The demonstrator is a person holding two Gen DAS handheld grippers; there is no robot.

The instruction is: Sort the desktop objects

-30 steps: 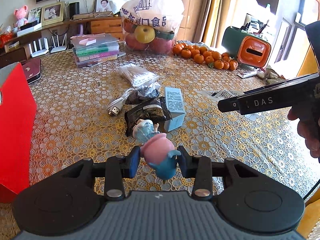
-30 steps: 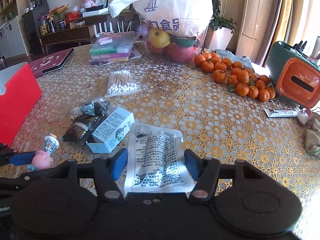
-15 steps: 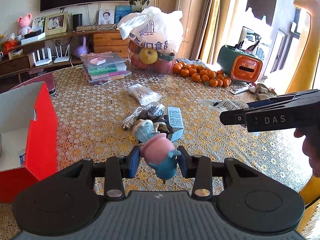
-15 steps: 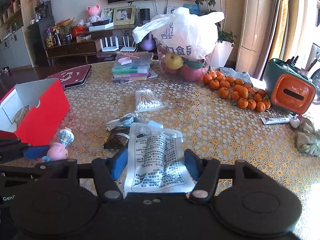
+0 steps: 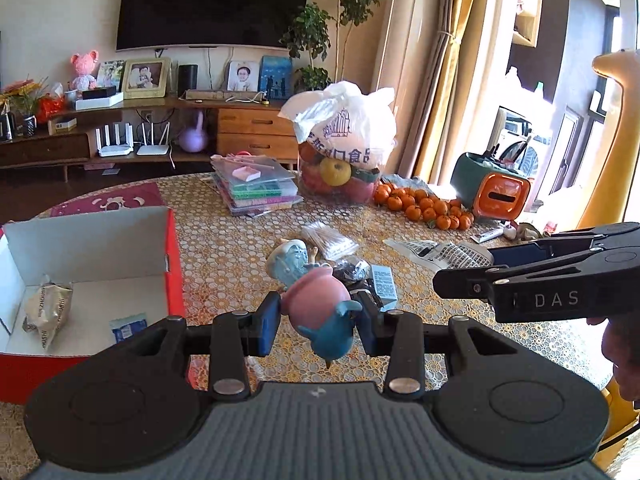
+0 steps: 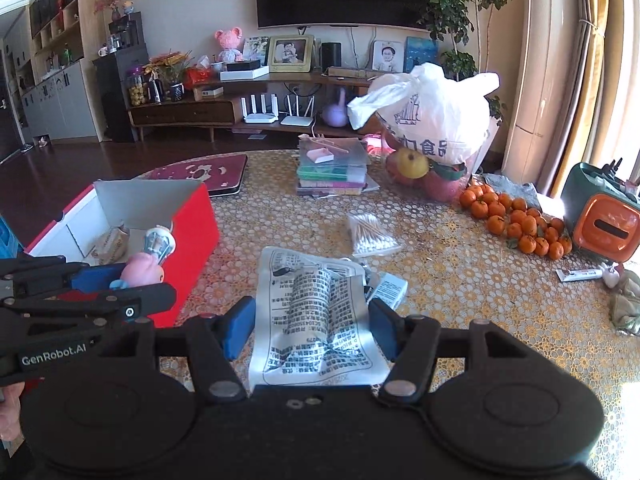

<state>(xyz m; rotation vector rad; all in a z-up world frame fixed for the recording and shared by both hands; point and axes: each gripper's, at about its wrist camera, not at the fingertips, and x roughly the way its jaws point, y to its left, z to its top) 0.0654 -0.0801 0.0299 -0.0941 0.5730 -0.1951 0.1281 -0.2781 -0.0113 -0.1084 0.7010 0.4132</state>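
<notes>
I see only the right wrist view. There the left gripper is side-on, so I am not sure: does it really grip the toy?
Observer: Yes. In the left wrist view, both pads press the toy's pink middle, and its blue end hangs below them.
Operator: Is the toy over the red box?
Observer: It seems not. The box sits to the left of the left gripper, with its red wall beside the toy.
Operator: What lies in the box?
Observer: Besides the wrapper that you can see, there is a blue-white sachet on the box floor.
</notes>
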